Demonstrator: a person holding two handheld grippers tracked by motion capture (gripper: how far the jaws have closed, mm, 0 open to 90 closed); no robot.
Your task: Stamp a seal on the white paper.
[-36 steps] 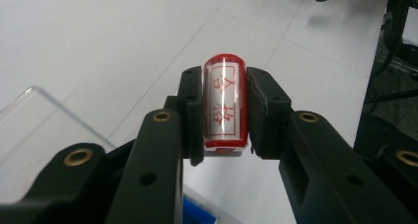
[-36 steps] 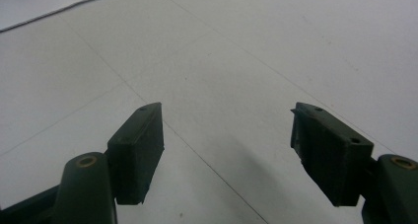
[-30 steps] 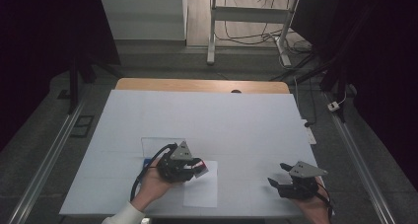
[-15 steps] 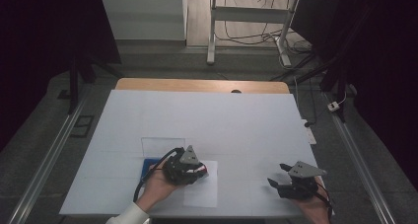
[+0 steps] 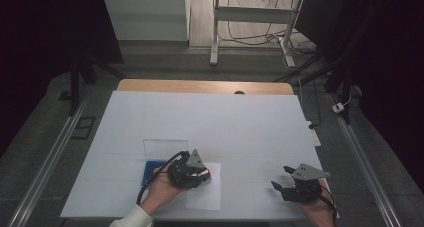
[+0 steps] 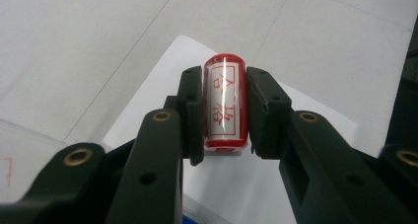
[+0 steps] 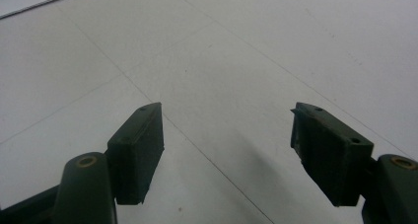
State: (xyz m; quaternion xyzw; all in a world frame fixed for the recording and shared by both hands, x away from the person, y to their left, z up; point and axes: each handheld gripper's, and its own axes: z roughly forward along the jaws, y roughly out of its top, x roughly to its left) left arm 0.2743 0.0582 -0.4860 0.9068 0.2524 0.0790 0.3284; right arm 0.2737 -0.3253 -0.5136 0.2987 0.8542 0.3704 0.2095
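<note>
My left gripper (image 6: 224,75) is shut on a red cylindrical stamp (image 6: 225,103) that has a clear label with red characters. The stamp stands between the pads, over a white sheet of paper (image 6: 276,179). In the high view the left gripper (image 5: 202,173) sits above the paper (image 5: 206,197) near the table's front, with the stamp's red (image 5: 208,173) just showing. My right gripper (image 5: 281,177) rests at the front right, open. Its jaws stand wide apart over bare table with nothing between them (image 7: 226,120).
A blue ink pad (image 5: 149,171) lies just left of the left hand, and a clear lid (image 5: 165,148) lies behind it. The white table cover (image 5: 210,117) stretches back to a wooden edge (image 5: 200,86). Floor rails run along both sides.
The left hand has drifted slightly toward the front edge with the stamp, uncovering the blue ink pad. The right gripper has stayed put.
</note>
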